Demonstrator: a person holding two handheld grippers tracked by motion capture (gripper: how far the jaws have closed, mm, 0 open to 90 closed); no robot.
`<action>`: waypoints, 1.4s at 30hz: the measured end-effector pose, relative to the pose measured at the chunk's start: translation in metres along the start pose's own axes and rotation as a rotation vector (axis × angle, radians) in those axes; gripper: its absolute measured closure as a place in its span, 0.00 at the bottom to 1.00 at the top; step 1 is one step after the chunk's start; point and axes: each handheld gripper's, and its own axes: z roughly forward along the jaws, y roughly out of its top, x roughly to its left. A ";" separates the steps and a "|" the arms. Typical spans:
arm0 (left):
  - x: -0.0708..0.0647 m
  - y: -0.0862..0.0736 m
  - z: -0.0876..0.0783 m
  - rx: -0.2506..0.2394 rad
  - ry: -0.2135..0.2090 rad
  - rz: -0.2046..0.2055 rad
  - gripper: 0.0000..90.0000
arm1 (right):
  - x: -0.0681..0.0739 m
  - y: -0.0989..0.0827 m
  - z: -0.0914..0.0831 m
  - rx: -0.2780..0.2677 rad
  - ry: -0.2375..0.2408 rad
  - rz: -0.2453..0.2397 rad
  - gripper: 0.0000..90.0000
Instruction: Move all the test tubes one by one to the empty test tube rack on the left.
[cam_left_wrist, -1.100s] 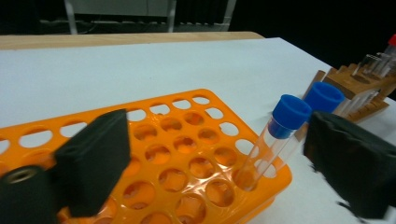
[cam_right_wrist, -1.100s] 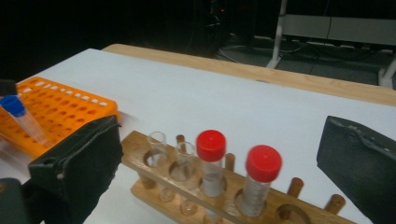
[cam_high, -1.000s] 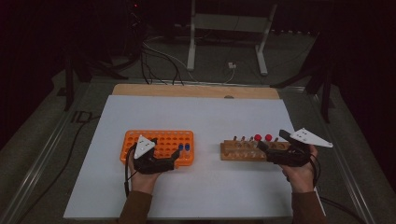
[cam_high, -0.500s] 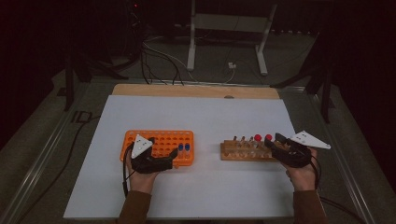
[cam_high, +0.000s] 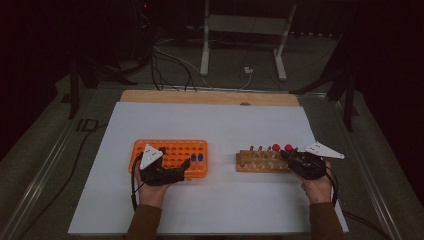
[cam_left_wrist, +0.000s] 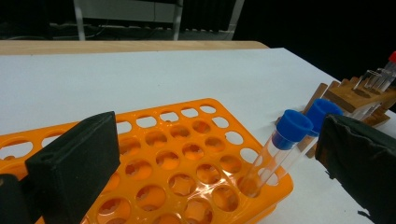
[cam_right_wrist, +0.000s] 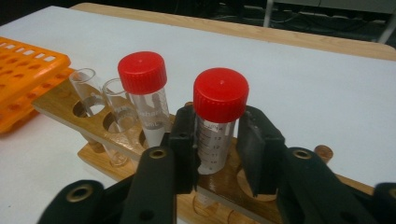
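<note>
A wooden rack (cam_high: 260, 162) (cam_right_wrist: 60, 105) holds two red-capped tubes and several uncapped clear tubes (cam_right_wrist: 88, 86). My right gripper (cam_high: 289, 155) (cam_right_wrist: 217, 140) has just been closing its jaws. They now press both sides of the nearer red-capped tube (cam_right_wrist: 219, 98) (cam_high: 288, 148), which stands upright in its hole. The other red-capped tube (cam_right_wrist: 142, 74) stands just beyond it. My left gripper (cam_high: 175, 161) (cam_left_wrist: 217, 154) is open, its wide jaws straddling the front corner of the orange rack (cam_high: 170, 147) (cam_left_wrist: 187, 154). Two blue-capped tubes (cam_left_wrist: 294, 123) (cam_high: 196, 158) lean in that rack near the right jaw.
Both racks sit side by side on a white sheet (cam_high: 215, 125) over a wooden table (cam_high: 210, 97). Beyond the far edge are cables and a metal stand (cam_high: 245, 30) on a dark floor. Bare sheet lies behind and in front of the racks.
My right gripper has come down beside the wooden rack, and its jaws have closed from wide open onto the red-capped tube. The left hand and the orange rack have stayed put.
</note>
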 end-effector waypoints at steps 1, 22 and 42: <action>0.000 0.000 0.000 0.001 0.001 -0.001 0.00 | 0.000 0.000 0.000 -0.003 0.004 0.001 0.80; -0.004 0.001 0.001 0.008 0.008 0.026 0.01 | 0.007 0.020 -0.024 -0.101 -0.011 -0.017 0.82; -0.012 0.009 -0.004 -0.019 0.002 0.058 0.01 | 0.025 0.045 -0.049 -0.148 0.048 -0.068 0.83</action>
